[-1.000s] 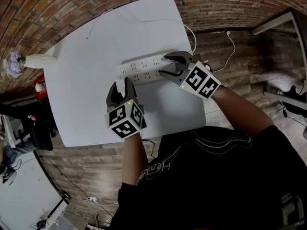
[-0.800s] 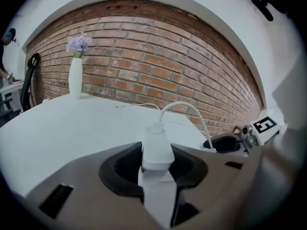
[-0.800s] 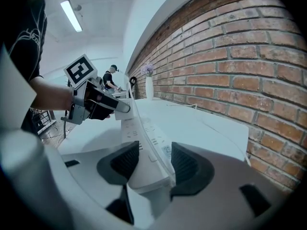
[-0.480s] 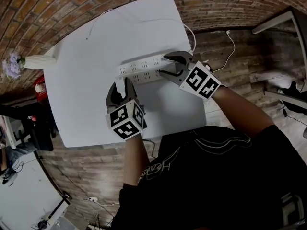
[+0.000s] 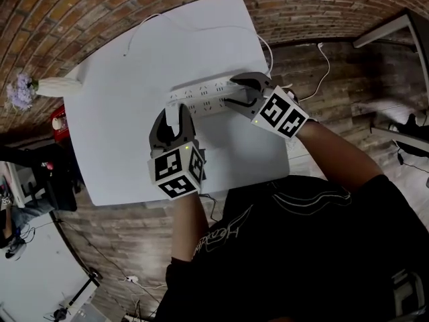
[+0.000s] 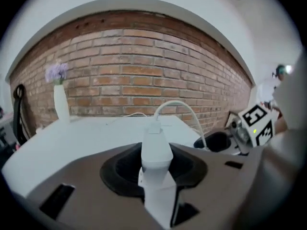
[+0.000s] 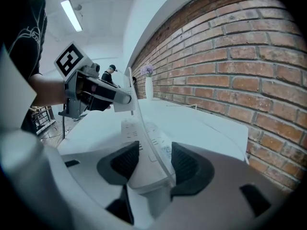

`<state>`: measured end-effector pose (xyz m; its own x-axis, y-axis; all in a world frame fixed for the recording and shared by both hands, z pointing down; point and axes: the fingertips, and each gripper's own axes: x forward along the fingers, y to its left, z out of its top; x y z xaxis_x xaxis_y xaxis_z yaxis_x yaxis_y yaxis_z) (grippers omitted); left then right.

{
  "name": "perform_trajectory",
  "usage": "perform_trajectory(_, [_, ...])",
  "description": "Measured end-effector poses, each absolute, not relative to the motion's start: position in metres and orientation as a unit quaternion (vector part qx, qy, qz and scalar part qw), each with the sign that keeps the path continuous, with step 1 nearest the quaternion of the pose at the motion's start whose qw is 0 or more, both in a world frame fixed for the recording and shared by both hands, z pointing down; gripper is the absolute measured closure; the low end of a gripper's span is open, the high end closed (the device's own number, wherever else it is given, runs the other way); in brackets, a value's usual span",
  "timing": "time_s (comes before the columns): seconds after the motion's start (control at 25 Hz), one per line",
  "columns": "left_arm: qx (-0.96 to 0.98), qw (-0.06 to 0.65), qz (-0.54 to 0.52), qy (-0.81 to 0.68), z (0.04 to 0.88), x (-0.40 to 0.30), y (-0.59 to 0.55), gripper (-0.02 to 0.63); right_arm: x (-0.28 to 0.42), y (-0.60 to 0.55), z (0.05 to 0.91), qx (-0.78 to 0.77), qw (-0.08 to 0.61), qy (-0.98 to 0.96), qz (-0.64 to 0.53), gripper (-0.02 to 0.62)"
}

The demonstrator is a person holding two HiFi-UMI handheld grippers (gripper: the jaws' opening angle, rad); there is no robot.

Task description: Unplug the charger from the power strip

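The white charger (image 5: pixel 173 117) sits between the jaws of my left gripper (image 5: pixel 171 122), which is shut on it. In the left gripper view the charger (image 6: pixel 156 150) stands upright in my left gripper (image 6: pixel 156 163), and its white cable (image 6: pixel 178 106) arches off to the right. The white power strip (image 5: pixel 201 94) lies across the white table (image 5: pixel 120 119). My right gripper (image 5: pixel 238 91) is shut on the strip's right end. In the right gripper view the power strip (image 7: pixel 144 145) runs between the pads of my right gripper (image 7: pixel 151 164), and the charger (image 7: pixel 125 102) appears raised just off its far end.
A white vase (image 5: pixel 57 84) with purple flowers stands at the table's left corner, seen also as the vase (image 6: pixel 60 103) before the brick wall. A thin white cord (image 5: pixel 269 54) hangs off the table's right edge. The floor is wood planks.
My left gripper has risen a little with the charger, drawing it away from the strip's left end. The right gripper and the strip have stayed put.
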<state>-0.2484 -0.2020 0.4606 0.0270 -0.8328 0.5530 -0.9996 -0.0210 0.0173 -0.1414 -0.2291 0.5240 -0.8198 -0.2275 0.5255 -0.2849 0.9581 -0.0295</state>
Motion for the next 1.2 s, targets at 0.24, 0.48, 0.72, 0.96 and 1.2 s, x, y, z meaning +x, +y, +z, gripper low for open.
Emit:
perform_trajectory(0.24, [0.693,0.304,0.127,-0.641,0.465,-0.240,-0.191,0.472,-0.139,-0.227,0.526,0.126,0.274,-0.951,0.071,0.406])
perform_trajectory(0.48, [0.693,0.351,0.078,-0.624,0.454,-0.234,-0.171,0.472,-0.130,-0.231,0.472,0.162,0.184,-0.962,0.120,0.403])
perform_trajectory(0.72, [0.710,0.354,0.046,-0.607,0.416,-0.211,-0.141,0.472,-0.098,-0.195,0.403,0.143,0.106,-0.963,0.200,0.420])
perform_trajectory(0.96, [0.732,0.353,-0.010,-0.583,0.371,-0.177,-0.106,0.471,-0.066,-0.146,0.353,0.129,0.062,-0.966,0.216,0.479])
perform_trajectory(1.2, [0.740,0.319,0.002,-0.592,0.344,-0.153,-0.065,0.471,-0.033,-0.099,0.318,0.088,0.013,-0.968,0.236,0.494])
